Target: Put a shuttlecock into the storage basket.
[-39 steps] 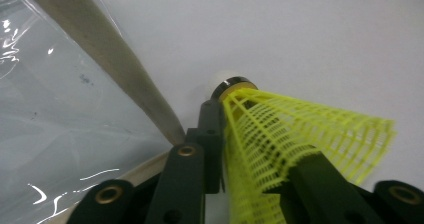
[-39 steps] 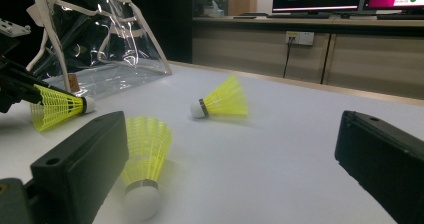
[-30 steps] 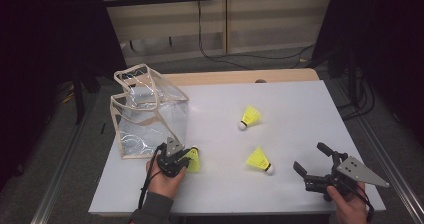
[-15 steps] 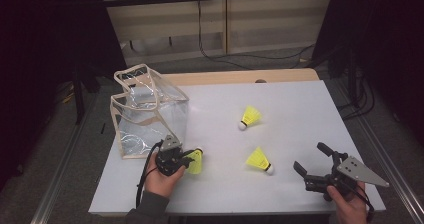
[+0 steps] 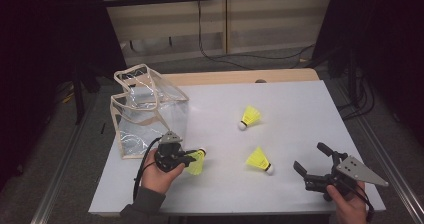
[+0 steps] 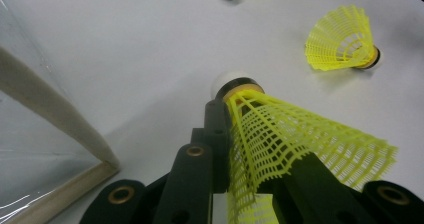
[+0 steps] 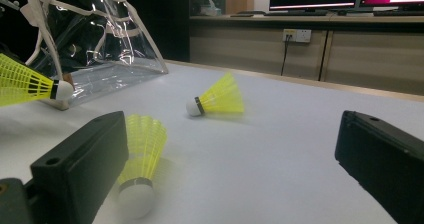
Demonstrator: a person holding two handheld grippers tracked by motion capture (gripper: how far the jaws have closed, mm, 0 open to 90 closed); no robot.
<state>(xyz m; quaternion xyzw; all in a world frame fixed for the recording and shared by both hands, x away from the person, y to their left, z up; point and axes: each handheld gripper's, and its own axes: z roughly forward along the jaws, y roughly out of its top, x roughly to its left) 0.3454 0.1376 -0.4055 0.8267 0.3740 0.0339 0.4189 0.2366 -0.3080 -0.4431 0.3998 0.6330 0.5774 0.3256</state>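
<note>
Near the counter's (image 5: pixel 300 99) front-left corner, the left gripper (image 5: pixel 192 158) pinches a yellow shuttlecock (image 5: pixel 196 161) by its mesh skirt, just beside the clear bag (image 5: pixel 150 111) standing at the left edge. The shuttlecock's long axis runs along the fingers, white cork tip pointing away from the hand; the bag's mouth lies up and to the left of it, so the likely drop calls for a lift and a swing that way. The left gripper view shows the skirt (image 6: pixel 280 144) squashed between the fingers, detail the high view blurs. The right gripper (image 5: pixel 315 166) waits by the front-right corner with fingers spread wide and nothing between them, two more shuttlecocks, one nearer (image 5: pixel 260 160) and one farther (image 5: pixel 249 117), lying mid-counter.
</note>
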